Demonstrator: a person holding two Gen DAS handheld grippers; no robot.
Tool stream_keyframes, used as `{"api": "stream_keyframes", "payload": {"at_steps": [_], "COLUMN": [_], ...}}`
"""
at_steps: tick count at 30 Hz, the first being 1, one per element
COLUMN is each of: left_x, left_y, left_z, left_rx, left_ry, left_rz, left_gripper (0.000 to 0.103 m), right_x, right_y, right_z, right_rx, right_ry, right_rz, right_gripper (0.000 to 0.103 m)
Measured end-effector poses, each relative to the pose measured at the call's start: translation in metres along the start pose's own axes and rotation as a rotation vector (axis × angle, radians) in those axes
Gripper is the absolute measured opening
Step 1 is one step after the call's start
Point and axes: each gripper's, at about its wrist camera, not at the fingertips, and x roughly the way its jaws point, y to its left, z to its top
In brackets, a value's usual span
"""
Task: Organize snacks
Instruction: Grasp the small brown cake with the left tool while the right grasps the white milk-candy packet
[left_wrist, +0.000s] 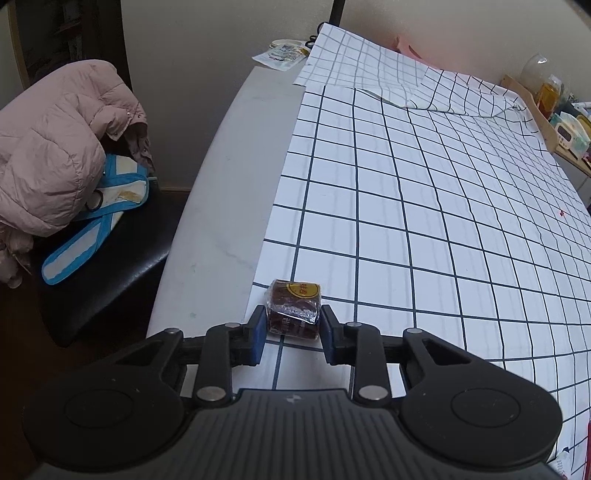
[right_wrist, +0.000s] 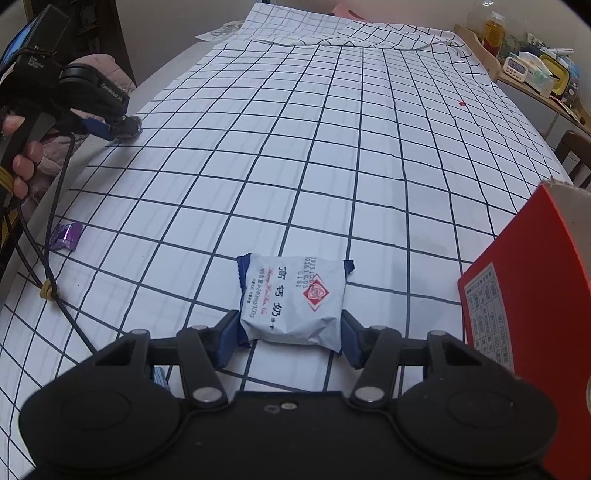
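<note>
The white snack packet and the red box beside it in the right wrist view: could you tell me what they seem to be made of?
White snack packet: likely thin plastic film, soft sheen, crimped blue ends.
Red box: probably cardboard, smooth printed face with a pale raw top edge.

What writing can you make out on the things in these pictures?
"高钙奶": white snack packet.
"1022100", "10261003": same packet, partly hidden.
"GenRobot.AI": left tool.
Yellow sticker on brown wrapped snack: too blurred.
Table on red box: too small.
</note>
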Motion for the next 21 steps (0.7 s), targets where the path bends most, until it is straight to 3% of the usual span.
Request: {"api": "stream_keyframes", "payload": {"at_steps": [10, 21], "left_x": [-0.046, -0.117], "left_y": [0.000, -0.027], "left_z": [-0.006, -0.018], "left_rx": [-0.019, 0.077], "left_ry": [-0.016, -0.077], "left_rz": [-0.078, -0.136], "left_gripper": [0.029, 0.029], "right_x": [-0.033, -0.105], "right_y": [-0.005, -0.008], "right_z": [0.002, -0.001], "right_rx": [0.069, 0.102], "right_ry": [-0.047, -0.136], "right_rz": [0.027, 0.045], "right_gripper": [0.053, 0.053]}}
